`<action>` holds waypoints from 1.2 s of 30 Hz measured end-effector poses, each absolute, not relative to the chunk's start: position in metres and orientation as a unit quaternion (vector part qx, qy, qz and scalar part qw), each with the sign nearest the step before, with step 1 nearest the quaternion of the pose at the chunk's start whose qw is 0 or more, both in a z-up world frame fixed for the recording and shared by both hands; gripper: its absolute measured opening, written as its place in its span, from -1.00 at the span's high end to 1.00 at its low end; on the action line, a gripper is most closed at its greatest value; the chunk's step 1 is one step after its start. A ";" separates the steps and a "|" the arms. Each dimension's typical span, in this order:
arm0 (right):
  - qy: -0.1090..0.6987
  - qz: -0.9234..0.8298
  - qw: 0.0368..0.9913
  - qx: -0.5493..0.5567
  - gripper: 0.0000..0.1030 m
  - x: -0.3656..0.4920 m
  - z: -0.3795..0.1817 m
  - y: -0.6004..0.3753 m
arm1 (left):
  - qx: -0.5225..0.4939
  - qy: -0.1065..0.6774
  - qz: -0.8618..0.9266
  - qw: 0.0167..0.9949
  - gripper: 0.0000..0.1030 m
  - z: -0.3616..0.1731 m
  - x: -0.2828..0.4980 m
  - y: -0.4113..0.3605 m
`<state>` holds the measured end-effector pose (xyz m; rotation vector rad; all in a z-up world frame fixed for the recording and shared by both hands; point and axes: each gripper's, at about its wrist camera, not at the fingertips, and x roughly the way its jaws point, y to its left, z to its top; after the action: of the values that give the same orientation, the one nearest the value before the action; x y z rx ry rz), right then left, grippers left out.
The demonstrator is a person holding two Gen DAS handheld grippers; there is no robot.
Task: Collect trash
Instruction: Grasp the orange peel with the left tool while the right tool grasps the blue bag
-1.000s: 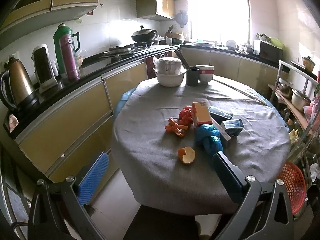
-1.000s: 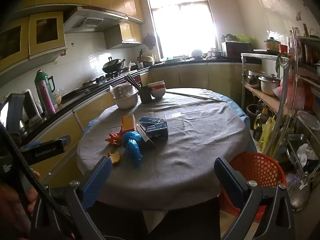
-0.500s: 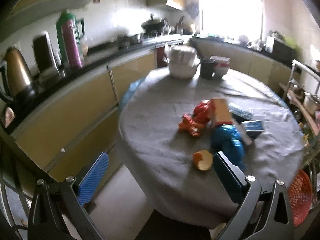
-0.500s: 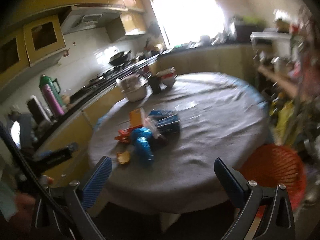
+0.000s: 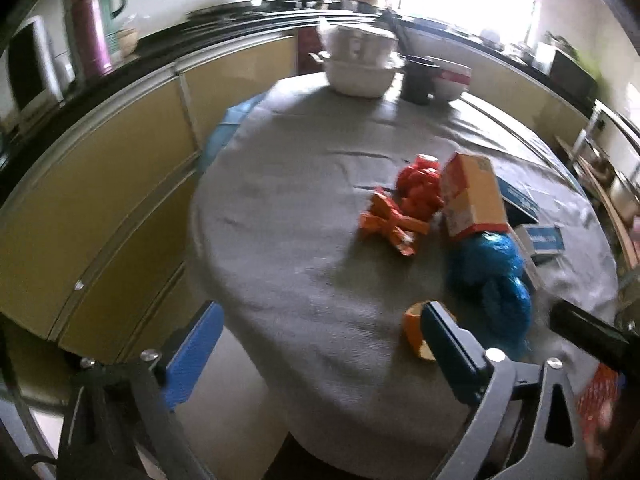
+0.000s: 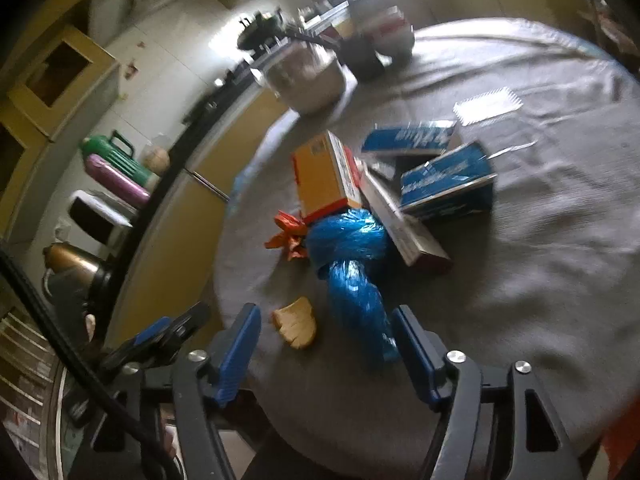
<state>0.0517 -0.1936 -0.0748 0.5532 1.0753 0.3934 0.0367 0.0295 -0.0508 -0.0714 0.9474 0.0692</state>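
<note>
Trash lies in a heap on the grey-clothed round table (image 5: 304, 184): a blue plastic bag (image 5: 492, 276) (image 6: 352, 264), an orange peel (image 5: 414, 328) (image 6: 296, 324), an orange box (image 5: 472, 196) (image 6: 324, 176), red and orange wrappers (image 5: 404, 204) and blue boxes (image 6: 444, 180). My left gripper (image 5: 320, 356) hangs over the table's near edge, its jaws closing slightly with nothing between them; the peel sits just beside its right finger. My right gripper (image 6: 328, 354) is low over the peel and the bag's tail, jaws closing around both, pads touching neither.
A white pot (image 5: 360, 64), a dark cup (image 5: 416, 80) and stacked bowls (image 5: 452, 78) stand at the table's far side. A clear wrapper (image 6: 488, 104) lies behind the boxes. A red basket (image 5: 596, 396) sits on the floor at right. Thermoses (image 5: 90, 24) stand on the counter at left.
Both grippers have dropped and closed in on the trash heap. The right one has swung left and tilted down over the peel and blue bag, and its jaws have narrowed.
</note>
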 end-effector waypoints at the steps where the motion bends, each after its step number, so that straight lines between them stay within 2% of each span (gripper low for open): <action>1: 0.505 0.174 0.808 0.248 -0.36 0.059 -0.080 -0.188 | -0.030 0.457 0.025 0.889 -0.87 -0.052 0.037 0.027; 6: 0.513 0.154 0.820 0.203 -0.36 0.077 -0.093 -0.168 | -0.023 0.478 -0.018 0.878 -0.84 -0.067 0.035 0.020; 7: 0.518 0.153 0.817 0.202 -0.24 0.080 -0.099 -0.166 | -0.022 0.480 -0.023 0.877 -0.79 -0.070 0.035 0.019; 8: 0.522 0.152 0.815 0.200 -0.13 0.082 -0.102 -0.166 | -0.019 0.483 -0.027 0.875 -0.65 -0.073 0.035 0.018; 9: 0.526 0.153 0.812 0.201 0.13 0.083 -0.106 -0.166 | -0.015 0.489 -0.031 0.872 -0.53 -0.076 0.037 0.018; 10: 0.525 0.156 0.810 0.210 0.21 0.081 -0.108 -0.170 | -0.016 0.493 -0.036 0.869 -0.50 -0.079 0.038 0.019; 13: 0.510 0.161 0.813 0.229 0.28 0.069 -0.105 -0.183 | -0.021 0.500 -0.061 0.864 -0.45 -0.082 0.041 0.019; 23: 0.502 0.173 0.797 0.287 0.27 0.024 -0.097 -0.235 | -0.022 0.515 -0.128 0.847 -0.45 -0.094 0.054 -0.010; 27: 0.495 0.185 0.773 0.351 0.24 0.019 -0.108 -0.251 | -0.007 0.517 -0.131 0.846 -0.45 -0.100 0.062 -0.022; 32: 0.470 0.174 0.804 0.320 0.24 0.015 -0.089 -0.244 | 0.020 0.512 -0.140 0.847 -0.45 -0.106 0.069 -0.033; 34: 0.468 0.177 0.805 0.318 0.24 0.018 -0.081 -0.241 | 0.016 0.514 -0.146 0.845 -0.38 -0.108 0.072 -0.034; 36: 0.472 0.171 0.810 0.302 0.23 0.020 -0.078 -0.237 | 0.012 0.519 -0.149 0.842 -0.07 -0.112 0.074 -0.032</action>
<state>0.0202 -0.2370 -0.0777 0.6459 1.0087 0.3644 0.0745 -0.0316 -0.1118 0.0261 1.0960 -0.3153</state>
